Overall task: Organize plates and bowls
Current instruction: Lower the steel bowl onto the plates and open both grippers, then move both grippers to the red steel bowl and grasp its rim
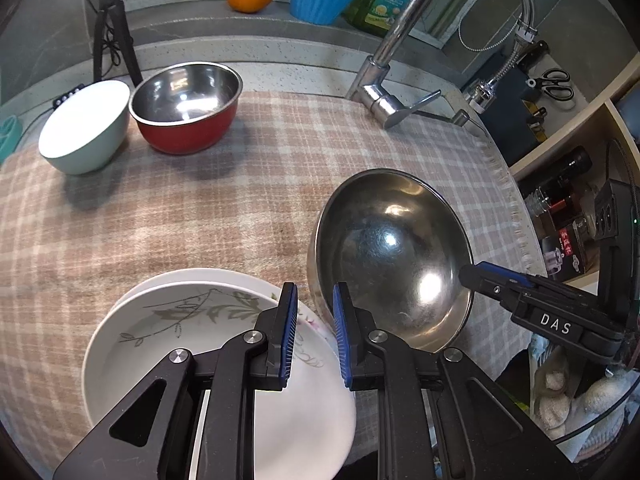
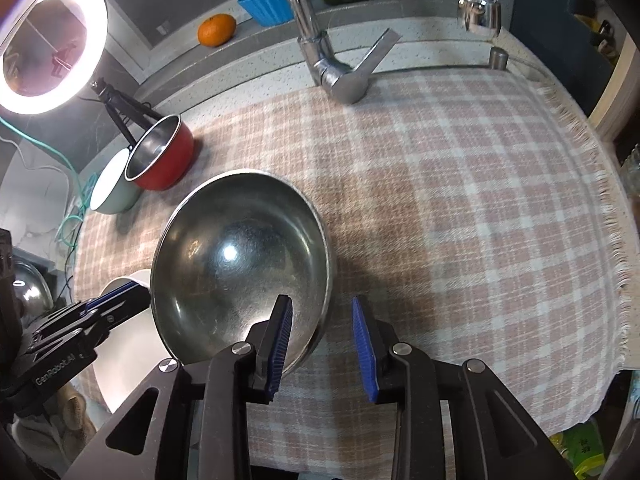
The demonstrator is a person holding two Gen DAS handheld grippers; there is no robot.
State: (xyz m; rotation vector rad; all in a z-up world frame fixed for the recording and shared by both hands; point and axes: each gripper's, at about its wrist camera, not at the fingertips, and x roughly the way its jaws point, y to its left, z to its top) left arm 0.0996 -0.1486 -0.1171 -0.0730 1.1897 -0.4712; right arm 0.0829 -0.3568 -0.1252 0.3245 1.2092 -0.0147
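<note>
Step in hand: sorting plates from bowls; judged to be the release of the steel bowl [image 2: 240, 264] beside the plate stack [image 1: 168, 320]
Far left of both claws: pale bowl [image 1: 86, 128] and red bowl [image 1: 186, 108], touching, at the back of the checked cloth [image 1: 260, 200] on the surface
Left claw [image 1: 316, 334]: pads stand narrowly apart, astride the near right rim of the top plate; whether they press on the rim cannot be told
Plate stack: directly under and ahead of the left claw, two plates nested, the upper with a leaf pattern
Steel bowl: just right of the left claw, ahead-left of the right claw, tilted, its left edge close against the plates
Right claw [image 2: 322, 344]: open, one finger [image 2: 280, 340] inside the bowl's near rim, the other outside; no pad presses on the metal
Pose: both claws pitch steeply downward, side by side
Next move, judged: lift the right claw clear of the rim without tipping the bowl, then carry the bowl toward the other bowls
</note>
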